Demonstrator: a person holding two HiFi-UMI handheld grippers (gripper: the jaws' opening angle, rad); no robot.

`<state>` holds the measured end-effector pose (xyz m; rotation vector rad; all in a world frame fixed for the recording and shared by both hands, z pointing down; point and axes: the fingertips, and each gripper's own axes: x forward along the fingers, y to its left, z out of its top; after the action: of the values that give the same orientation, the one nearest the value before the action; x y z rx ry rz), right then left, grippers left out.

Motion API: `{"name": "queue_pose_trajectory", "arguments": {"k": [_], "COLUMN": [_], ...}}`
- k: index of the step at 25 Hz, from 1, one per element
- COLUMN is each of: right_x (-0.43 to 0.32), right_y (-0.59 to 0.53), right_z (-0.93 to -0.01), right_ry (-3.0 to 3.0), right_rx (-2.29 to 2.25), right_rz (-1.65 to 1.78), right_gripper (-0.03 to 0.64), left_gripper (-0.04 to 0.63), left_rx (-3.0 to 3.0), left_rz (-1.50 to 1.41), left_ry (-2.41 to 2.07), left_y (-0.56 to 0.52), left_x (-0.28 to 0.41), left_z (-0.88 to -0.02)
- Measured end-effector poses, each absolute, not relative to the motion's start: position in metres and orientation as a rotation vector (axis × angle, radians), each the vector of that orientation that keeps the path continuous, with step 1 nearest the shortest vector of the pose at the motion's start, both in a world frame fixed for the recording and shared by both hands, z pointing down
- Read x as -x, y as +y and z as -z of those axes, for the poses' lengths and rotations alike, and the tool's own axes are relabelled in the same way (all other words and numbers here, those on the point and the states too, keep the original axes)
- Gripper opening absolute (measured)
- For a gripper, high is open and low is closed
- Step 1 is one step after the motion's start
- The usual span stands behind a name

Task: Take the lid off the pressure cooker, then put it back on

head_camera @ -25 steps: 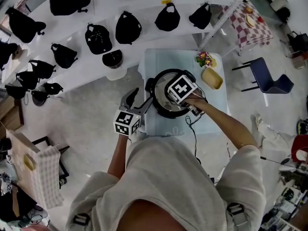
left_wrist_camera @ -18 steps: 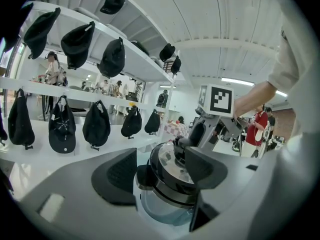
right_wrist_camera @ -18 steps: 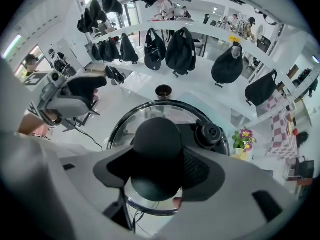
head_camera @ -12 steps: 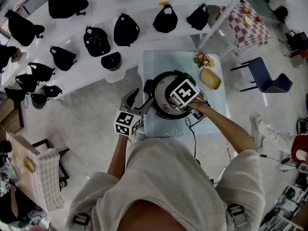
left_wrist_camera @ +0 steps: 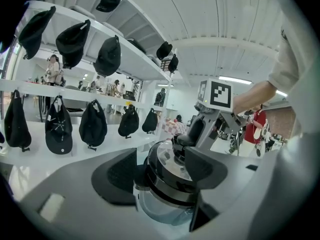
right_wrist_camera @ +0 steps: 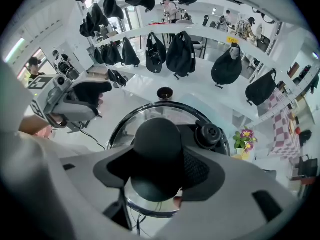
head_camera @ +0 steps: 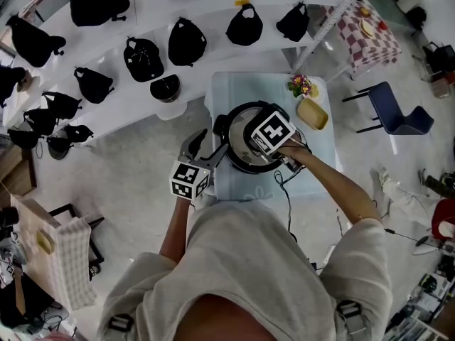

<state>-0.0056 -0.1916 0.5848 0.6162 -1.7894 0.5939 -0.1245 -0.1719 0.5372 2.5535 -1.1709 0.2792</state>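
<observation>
Right gripper view shows our right gripper [right_wrist_camera: 159, 168] with its fingers [right_wrist_camera: 199, 171] closed on the round black knob [right_wrist_camera: 156, 141] of the shiny metal lid [right_wrist_camera: 131, 129]. This lid sits on the black-and-steel pressure cooker [head_camera: 240, 165], on the pale blue bench [head_camera: 316, 158]. Our left gripper [left_wrist_camera: 161, 176] keeps its fingers wide apart, with the cooker's side between them.

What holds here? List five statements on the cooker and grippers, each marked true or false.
1. The right gripper is shut on the knob. True.
2. The lid lies on the table. False: it sits on the cooker.
3. The left gripper hangs over the lid. False: it is at the cooker's side.
4. Black caps hang beyond the table. True.
5. In the head view, the tray lies left of the cooker. False: right of it.
</observation>
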Motion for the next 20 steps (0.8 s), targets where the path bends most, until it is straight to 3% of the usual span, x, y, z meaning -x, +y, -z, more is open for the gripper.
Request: {"name": "queue_pose_trajectory", "arguments": {"k": [20], "right_x": [0.009], "right_y": [-0.196], "right_z": [-0.576], "right_ry": [-1.756], "right_rx": [-0.619], "right_rz": [-0.540], "right_gripper": [0.272], "left_gripper": [0.282], "left_rx": [-2.559], "left_rz": [-0.272], "left_ry": [-1.189], "left_y": [-0.174], "left_x": [0.130], "left_z": [-0.532]}}
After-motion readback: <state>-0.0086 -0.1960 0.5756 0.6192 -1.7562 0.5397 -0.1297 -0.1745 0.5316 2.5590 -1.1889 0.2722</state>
